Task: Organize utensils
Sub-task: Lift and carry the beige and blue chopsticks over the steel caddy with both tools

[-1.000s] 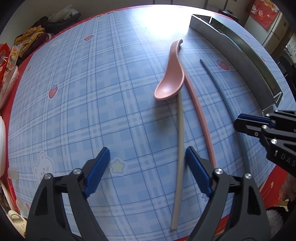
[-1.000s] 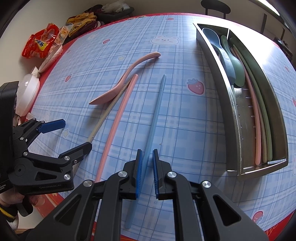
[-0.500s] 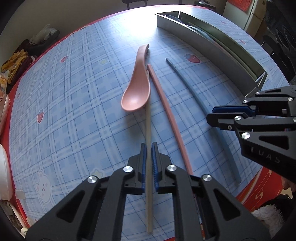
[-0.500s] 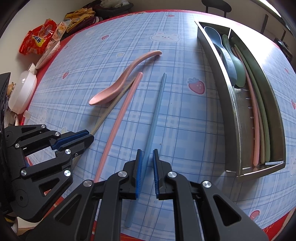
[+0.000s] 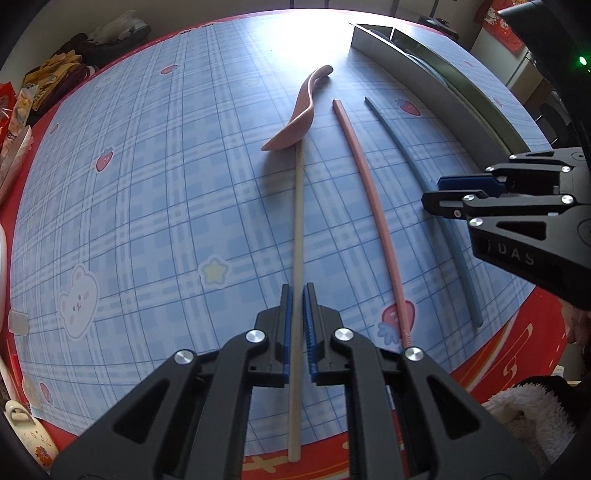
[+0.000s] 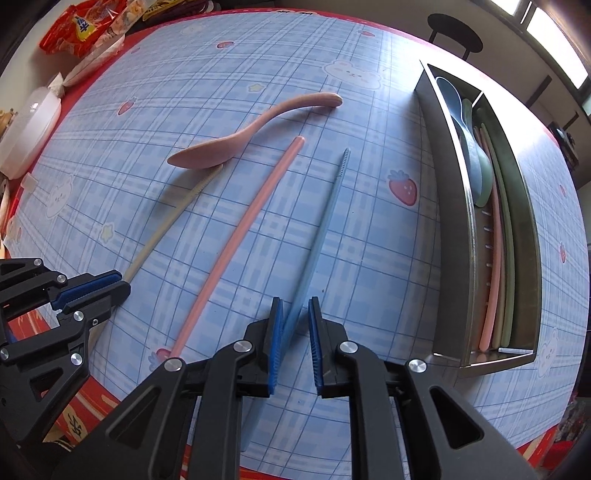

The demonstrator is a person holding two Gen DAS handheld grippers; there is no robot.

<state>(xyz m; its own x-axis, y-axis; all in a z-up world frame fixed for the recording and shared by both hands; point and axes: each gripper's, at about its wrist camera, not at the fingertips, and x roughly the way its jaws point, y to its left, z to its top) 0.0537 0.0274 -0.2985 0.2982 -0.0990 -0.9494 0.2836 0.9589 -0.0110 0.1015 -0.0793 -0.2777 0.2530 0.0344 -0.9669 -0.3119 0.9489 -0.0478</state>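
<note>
My left gripper (image 5: 295, 291) is shut on the near part of a beige chopstick (image 5: 299, 221), whose far tip lies under the bowl of a pink spoon (image 5: 295, 125). To its right lie a pink chopstick (image 5: 369, 192) and a blue chopstick (image 5: 406, 147). In the right wrist view my right gripper (image 6: 295, 306) straddles the blue chopstick (image 6: 325, 229). Its jaws are opening and the pads do not press on the chopstick. The steel tray (image 6: 465, 229) at the right holds a blue spoon, a green spoon, a pink chopstick and a green chopstick.
Snack bags (image 6: 85, 29) and a white lidded container (image 6: 29, 136) sit at the table's far left. The red table edge (image 5: 517, 332) runs close under both grippers. A fleecy white sleeve (image 5: 517, 413) shows at the lower right. A stool (image 6: 454, 40) stands beyond the table.
My left gripper went from wide open to shut on the beige chopstick. My right gripper's jaws, shut on the blue chopstick before, have spread apart.
</note>
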